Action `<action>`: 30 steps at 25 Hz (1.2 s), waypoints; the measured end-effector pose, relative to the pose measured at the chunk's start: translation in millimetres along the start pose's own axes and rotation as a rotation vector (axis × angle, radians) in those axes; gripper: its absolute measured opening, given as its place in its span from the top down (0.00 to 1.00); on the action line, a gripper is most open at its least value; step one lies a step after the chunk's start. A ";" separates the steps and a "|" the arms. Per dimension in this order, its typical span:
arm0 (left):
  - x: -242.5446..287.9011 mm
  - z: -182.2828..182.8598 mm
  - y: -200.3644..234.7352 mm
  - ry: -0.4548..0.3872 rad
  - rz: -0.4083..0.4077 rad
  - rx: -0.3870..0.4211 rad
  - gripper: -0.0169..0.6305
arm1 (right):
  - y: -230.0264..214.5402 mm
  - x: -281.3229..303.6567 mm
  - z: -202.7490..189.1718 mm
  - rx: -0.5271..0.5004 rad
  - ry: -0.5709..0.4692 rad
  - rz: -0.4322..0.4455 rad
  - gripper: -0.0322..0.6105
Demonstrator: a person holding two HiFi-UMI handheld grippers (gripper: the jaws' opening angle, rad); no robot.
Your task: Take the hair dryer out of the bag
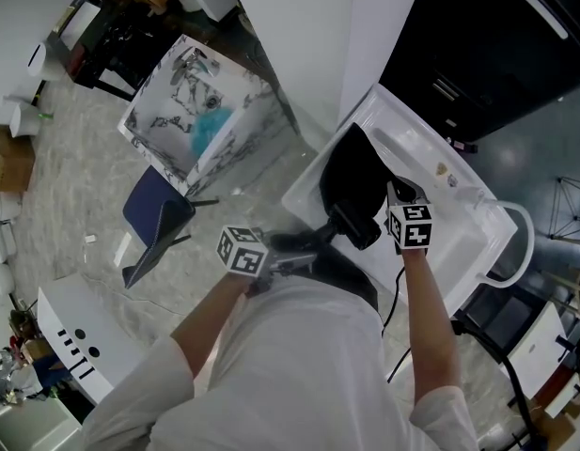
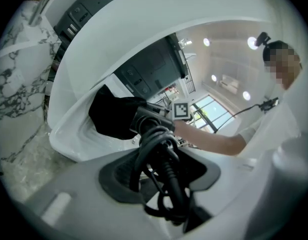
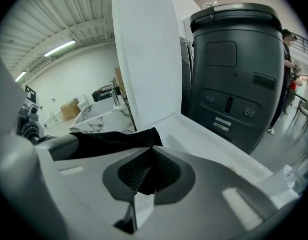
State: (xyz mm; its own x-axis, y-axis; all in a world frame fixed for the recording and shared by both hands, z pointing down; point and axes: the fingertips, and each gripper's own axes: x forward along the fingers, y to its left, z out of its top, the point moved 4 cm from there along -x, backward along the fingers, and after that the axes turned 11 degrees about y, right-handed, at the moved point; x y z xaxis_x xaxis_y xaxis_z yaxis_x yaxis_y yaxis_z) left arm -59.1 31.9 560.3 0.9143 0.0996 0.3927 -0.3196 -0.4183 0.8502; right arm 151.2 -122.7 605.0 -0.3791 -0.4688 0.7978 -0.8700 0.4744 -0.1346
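1. left tongs (image 1: 291, 252): clamped on the hair dryer (image 2: 150, 120) at its cord-wrapped handle, jaws wide around it.
2. right tongs (image 3: 144, 181): pinched together on the fabric of the bag (image 1: 351, 172).
3. The dryer's long axis runs straight ahead of the left tongs, with its head at the bag mouth. The pull probably goes back along that axis.

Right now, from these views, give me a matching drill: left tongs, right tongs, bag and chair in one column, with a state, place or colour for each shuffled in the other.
Column 1
1 left tongs
2 right tongs
3 bag
4 chair

Column 2
A pinching the bag's edge
B navy, on the floor
C lying in the white tub
D clamped on the coiled cord of the dryer

Pairs: 1-D, 2-A, 3-C, 4-B
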 end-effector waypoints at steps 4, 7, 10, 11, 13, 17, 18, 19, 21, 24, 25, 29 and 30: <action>-19.4 -3.1 -5.4 -0.057 0.008 -0.010 0.64 | 11.7 -3.2 -7.1 0.006 0.007 0.009 0.93; -37.4 -3.5 1.1 -0.106 0.033 -0.029 0.64 | 28.3 -8.7 -15.9 0.017 0.026 0.021 0.93; -55.9 1.1 8.8 -0.145 0.057 -0.031 0.64 | 48.1 -14.2 -25.6 0.035 0.060 0.036 0.93; -61.9 3.3 10.9 -0.160 0.062 -0.030 0.64 | 54.9 -15.5 -29.4 0.034 0.078 0.040 0.93; -73.9 7.5 13.4 -0.186 0.072 -0.025 0.64 | 69.9 -16.9 -38.5 0.035 0.121 0.054 0.93; -94.5 12.1 15.9 -0.209 0.091 -0.004 0.64 | 105.9 -16.4 -62.3 0.048 0.221 0.114 0.93; -97.9 13.4 16.9 -0.214 0.090 -0.001 0.64 | 113.5 -15.2 -68.6 0.045 0.247 0.125 0.92; -100.7 14.7 18.0 -0.219 0.088 0.003 0.64 | 119.8 -13.8 -74.3 0.040 0.271 0.132 0.88; -104.9 17.1 19.1 -0.222 0.088 0.014 0.64 | 129.7 -12.6 -82.1 0.031 0.301 0.138 0.77; -108.6 20.2 18.2 -0.219 0.084 0.034 0.64 | 137.5 -20.2 -82.0 0.044 0.276 0.113 0.71; -108.8 20.7 18.0 -0.216 0.081 0.041 0.65 | 139.0 -24.6 -80.7 0.059 0.255 0.103 0.69; -107.1 19.5 14.5 -0.201 0.060 0.064 0.65 | 144.0 -49.3 -79.4 0.157 0.155 0.066 0.65; -106.1 19.8 13.0 -0.196 0.053 0.070 0.65 | 144.5 -56.8 -79.9 0.182 0.129 0.054 0.65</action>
State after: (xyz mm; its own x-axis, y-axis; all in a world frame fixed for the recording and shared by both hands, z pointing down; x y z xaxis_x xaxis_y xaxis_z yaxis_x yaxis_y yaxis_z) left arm -155.3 -1.9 522.8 0.9296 -0.0993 0.3550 -0.3572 -0.4806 0.8009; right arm 72.3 32.0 587.1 -0.3933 -0.3417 0.8536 -0.8966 0.3482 -0.2737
